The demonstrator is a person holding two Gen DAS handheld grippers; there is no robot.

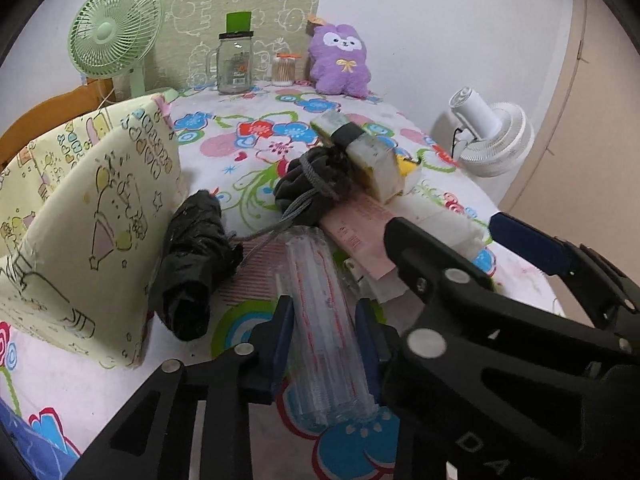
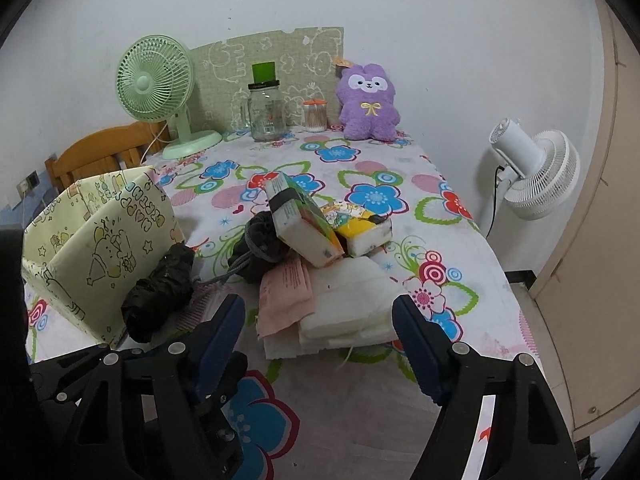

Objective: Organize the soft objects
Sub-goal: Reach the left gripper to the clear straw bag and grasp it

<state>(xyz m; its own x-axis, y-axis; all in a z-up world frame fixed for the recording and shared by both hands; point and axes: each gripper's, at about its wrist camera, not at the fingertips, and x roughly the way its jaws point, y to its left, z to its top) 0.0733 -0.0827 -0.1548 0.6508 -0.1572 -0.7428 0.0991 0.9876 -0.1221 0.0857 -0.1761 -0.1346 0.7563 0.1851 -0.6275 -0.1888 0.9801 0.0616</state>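
My left gripper (image 1: 324, 344) is shut on a clear plastic roll with red print (image 1: 324, 320), held low over the floral tablecloth (image 1: 256, 160). My right gripper (image 2: 320, 336) is open and empty, above the near side of a pile: white tissue packs (image 2: 348, 300), a pink paper pack (image 2: 284, 288), a green-orange tissue box (image 2: 300, 216), a yellow tissue pack (image 2: 360, 228) and a dark drawstring pouch (image 2: 260, 244). The right gripper's fingers (image 1: 420, 248) also show in the left wrist view. A black plastic bundle (image 1: 196, 268) leans on a yellow cartoon fabric bin (image 1: 80, 216).
At the table's far edge stand a green desk fan (image 2: 160, 88), a glass mug jar (image 2: 266, 114), a cotton-swab jar (image 2: 315, 117) and a purple plush (image 2: 368, 100) against a patterned board. A white floor fan (image 2: 536, 168) is right of the table; a wooden chair (image 2: 100, 152) is left.
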